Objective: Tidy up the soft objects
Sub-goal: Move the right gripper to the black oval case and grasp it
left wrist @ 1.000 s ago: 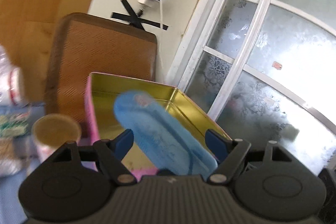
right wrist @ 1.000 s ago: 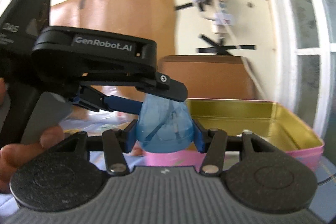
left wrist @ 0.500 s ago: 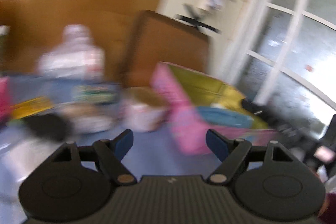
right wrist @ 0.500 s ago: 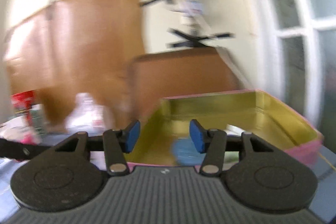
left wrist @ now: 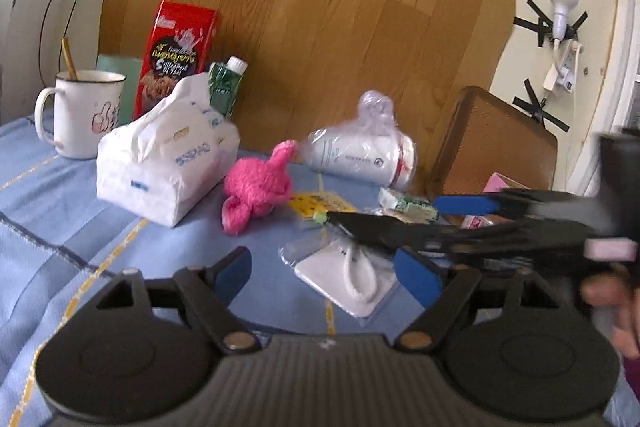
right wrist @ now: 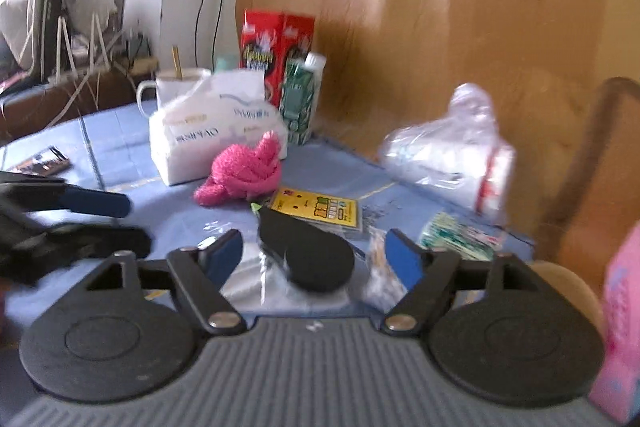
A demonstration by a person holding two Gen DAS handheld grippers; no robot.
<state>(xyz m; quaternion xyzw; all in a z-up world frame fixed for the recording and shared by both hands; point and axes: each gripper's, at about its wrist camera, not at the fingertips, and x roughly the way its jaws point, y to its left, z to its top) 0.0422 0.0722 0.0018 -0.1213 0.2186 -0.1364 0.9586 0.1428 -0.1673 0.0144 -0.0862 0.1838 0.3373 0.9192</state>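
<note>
A pink plush toy (left wrist: pixel 260 187) (right wrist: pixel 244 175) lies on the blue tablecloth (left wrist: pixel 80 227) beside a white tissue pack (left wrist: pixel 168 163) (right wrist: pixel 208 143). My left gripper (left wrist: pixel 325 273) is open and empty, a short way before the toy. It shows at the left of the right wrist view as the left gripper (right wrist: pixel 120 223). My right gripper (right wrist: pixel 314 259) is opening with nothing between its pads. A black oval object (right wrist: pixel 304 251) lies on a clear packet just beyond it. From the right of the left wrist view, the right gripper (left wrist: pixel 480 223) reaches in.
At the back stand a white mug (left wrist: pixel 84 115), a red box (left wrist: pixel 176 59) and a green carton (left wrist: pixel 226 87). A plastic-wrapped white bottle (left wrist: pixel 360 155), a yellow card (left wrist: pixel 320 205) and a white packet (left wrist: pixel 344 267) lie nearby. The pink tin (right wrist: pixel 620 327) stands at far right.
Both grippers have swung left from the pink tin to the cluttered table. The blue soft piece they held stayed in the tin. The right jaws have opened wide.
</note>
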